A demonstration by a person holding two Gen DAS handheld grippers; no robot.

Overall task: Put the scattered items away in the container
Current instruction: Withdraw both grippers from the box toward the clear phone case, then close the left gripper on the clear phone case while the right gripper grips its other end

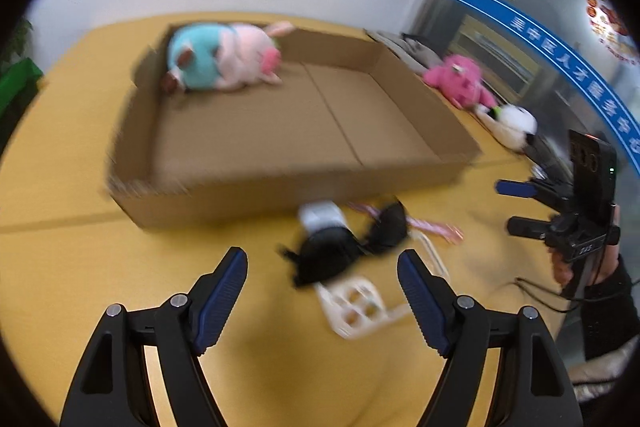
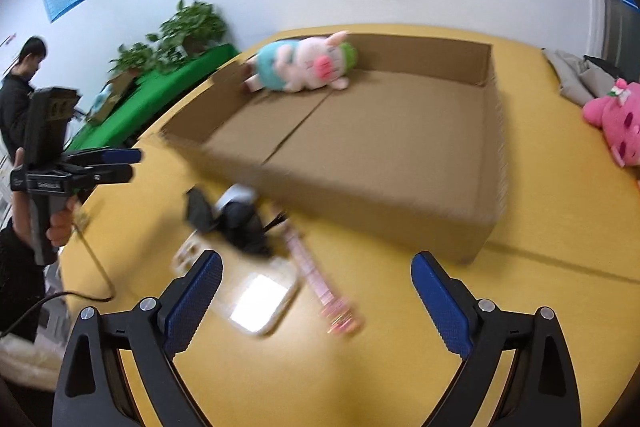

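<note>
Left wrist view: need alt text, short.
The open left gripper hovers over a blurred pile of a black item, a white tray and a pink strip on a yellow table, in front of a cardboard box holding one plush pig.

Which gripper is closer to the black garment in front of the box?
Left. The left gripper, jaws open, is right at the black garment; the right gripper hangs off to its right, apart.
</note>
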